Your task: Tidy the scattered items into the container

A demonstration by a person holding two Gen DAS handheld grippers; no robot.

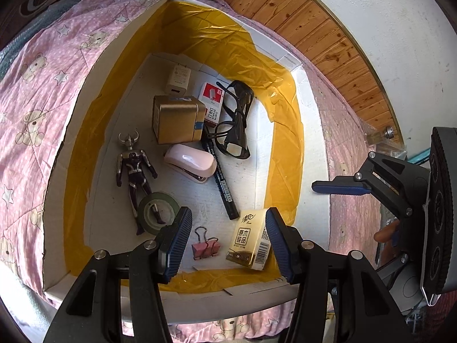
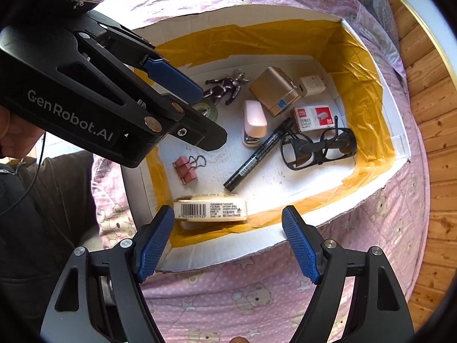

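A white cardboard box point(image 1: 314, 131) lined with yellow tape sits on a pink quilt. Inside lie a gold cube point(image 1: 178, 120), a white charger point(image 1: 177, 80), a staples box point(image 1: 212, 103), black glasses point(image 1: 235, 120), a pink stapler point(image 1: 190, 162), a black marker point(image 1: 221, 177), a toy figure point(image 1: 134, 168), a green tape roll point(image 1: 158, 213), a pink binder clip point(image 1: 205, 247) and a tissue pack point(image 1: 251, 240) tilted in the near corner. My left gripper point(image 1: 228, 240) hangs open above the box's near end, holding nothing. My right gripper point(image 2: 227, 234) stands open over the box wall point(image 2: 228, 251), just above the tissue pack point(image 2: 210, 208).
The pink bear-print quilt point(image 2: 257, 294) surrounds the box. A wood-panelled wall point(image 1: 300, 14) runs behind it. A person's dark sleeve point(image 2: 34, 214) is at the left of the right wrist view. A small metal object point(image 1: 388, 133) lies at the quilt's far edge.
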